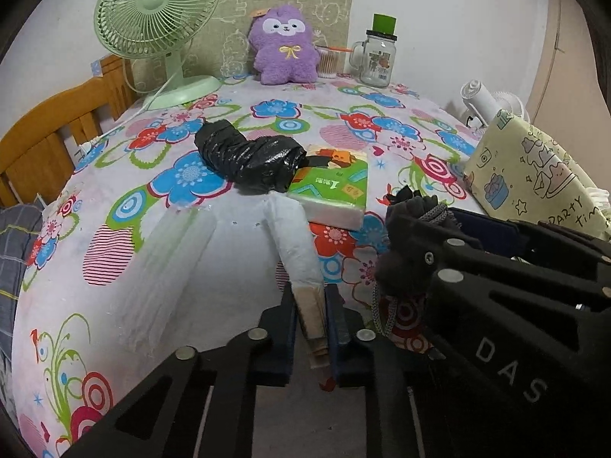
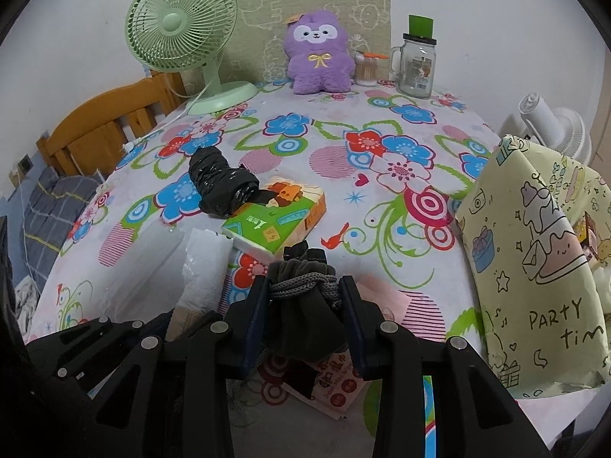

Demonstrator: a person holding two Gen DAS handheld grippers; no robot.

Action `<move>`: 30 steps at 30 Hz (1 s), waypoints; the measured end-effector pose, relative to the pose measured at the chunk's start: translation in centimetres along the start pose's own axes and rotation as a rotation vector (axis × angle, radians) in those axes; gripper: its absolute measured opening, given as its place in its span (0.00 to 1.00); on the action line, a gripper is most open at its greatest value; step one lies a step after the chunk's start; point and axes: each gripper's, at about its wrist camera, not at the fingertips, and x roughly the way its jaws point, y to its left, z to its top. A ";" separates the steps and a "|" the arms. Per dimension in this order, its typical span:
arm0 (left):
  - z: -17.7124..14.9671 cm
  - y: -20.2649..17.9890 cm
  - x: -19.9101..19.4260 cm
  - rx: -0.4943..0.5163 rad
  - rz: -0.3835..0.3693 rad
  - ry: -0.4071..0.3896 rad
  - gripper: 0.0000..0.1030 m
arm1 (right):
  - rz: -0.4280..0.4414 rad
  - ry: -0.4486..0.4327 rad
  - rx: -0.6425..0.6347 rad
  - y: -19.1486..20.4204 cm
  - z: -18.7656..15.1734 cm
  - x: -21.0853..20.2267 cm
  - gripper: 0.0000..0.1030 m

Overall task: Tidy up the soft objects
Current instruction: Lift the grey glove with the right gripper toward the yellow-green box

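Floral tablecloth everywhere, white plastic with loud blue and red flowers, and most of the soft stuff is scattered on it rather than gathered, so I'd call this early in the job.

Nearest the cameras, the left gripper is clamped down narrow on the end of a long white wrapped pack with a tan inner layer, which runs from the jaws toward the green and orange tissue pack. No gap at the pads, so that's a proper pinch. Just to the right of it, the right gripper is closed on a dark grey velvet drawstring pouch, squeezing it right below the knotted grey cord. Both tools are loaded, basically.

Right of the tissue pack stands a pale yellow cartoon-print fabric bag with "PARTY" on it. My guess is that's where things go, though I can't see inside it.

Touching the tissue pack's far-left corner is a crumpled black plastic bundle, not yet dealt with. Well behind the tissue pack, at the wall, sits a fluffy purple plush toy, with a mint green desk fan off to its left and a glass jar mug with a green lid to its right.

So: two items in hand, at least three soft ones left.
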 end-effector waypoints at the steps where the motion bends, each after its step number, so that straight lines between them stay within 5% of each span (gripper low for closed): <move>1: 0.0 0.0 -0.1 -0.001 0.002 -0.006 0.10 | -0.002 -0.002 0.002 0.0 0.0 -0.1 0.39; 30: 1.1 -1.5 -5.1 0.017 0.020 -0.133 0.05 | 0.012 -0.095 -0.007 0.3 0.0 -5.1 0.39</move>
